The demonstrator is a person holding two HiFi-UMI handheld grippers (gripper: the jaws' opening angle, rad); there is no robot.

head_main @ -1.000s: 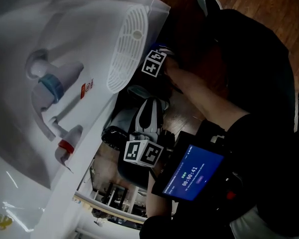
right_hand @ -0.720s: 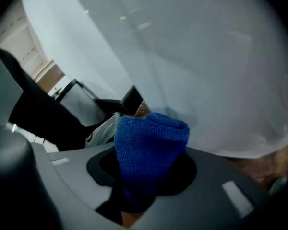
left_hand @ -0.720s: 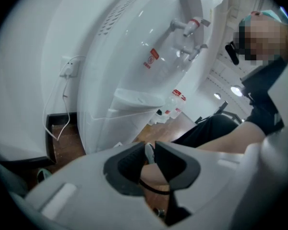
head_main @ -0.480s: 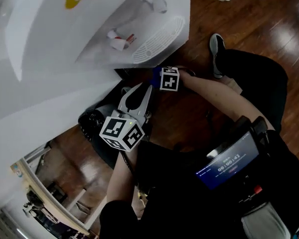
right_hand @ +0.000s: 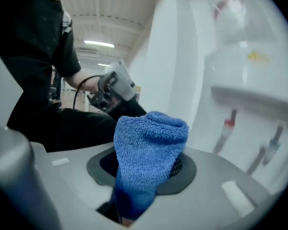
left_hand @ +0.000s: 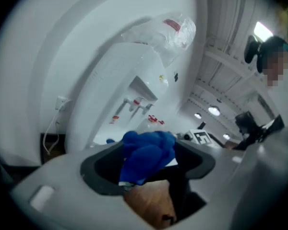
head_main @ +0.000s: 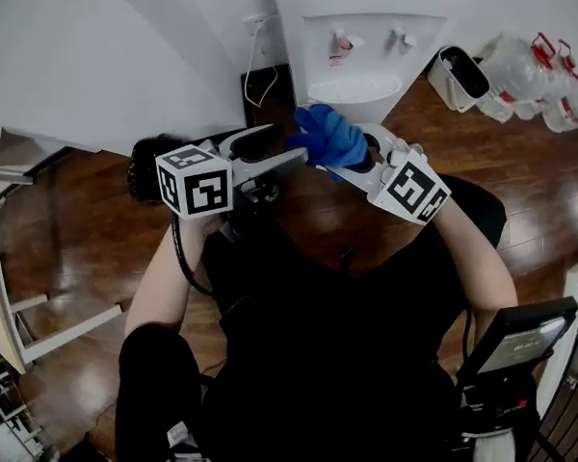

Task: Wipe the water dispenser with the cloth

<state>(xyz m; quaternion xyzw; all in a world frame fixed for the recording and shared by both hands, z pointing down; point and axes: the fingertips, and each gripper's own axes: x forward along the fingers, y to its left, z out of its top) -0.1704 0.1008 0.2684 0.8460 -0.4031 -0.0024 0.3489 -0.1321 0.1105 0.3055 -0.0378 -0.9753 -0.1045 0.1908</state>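
The white water dispenser [head_main: 366, 27] stands ahead of me, with a red tap [head_main: 342, 41] and a second tap [head_main: 400, 38] over its drip tray. My right gripper [head_main: 352, 157] is shut on a bunched blue cloth [head_main: 328, 138], which sticks up from its jaws [right_hand: 149, 147]. My left gripper [head_main: 287, 142] points right at the cloth. Its jaws have just been opening and stand wide. The cloth [left_hand: 146, 155] shows between them, but the pads do not press on it. The dispenser [left_hand: 129, 75] rises behind it.
Several clear water jugs [head_main: 539, 85] and a white bin [head_main: 462, 75] sit on the wooden floor right of the dispenser. A power cord [head_main: 260, 75] hangs from a wall socket on its left. A screen device [head_main: 515, 340] hangs at my lower right.
Both grippers have risen from low beside the dispenser's base to chest height. The right one has rolled over with the cloth. The left jaws have opened. My view has swung upright.
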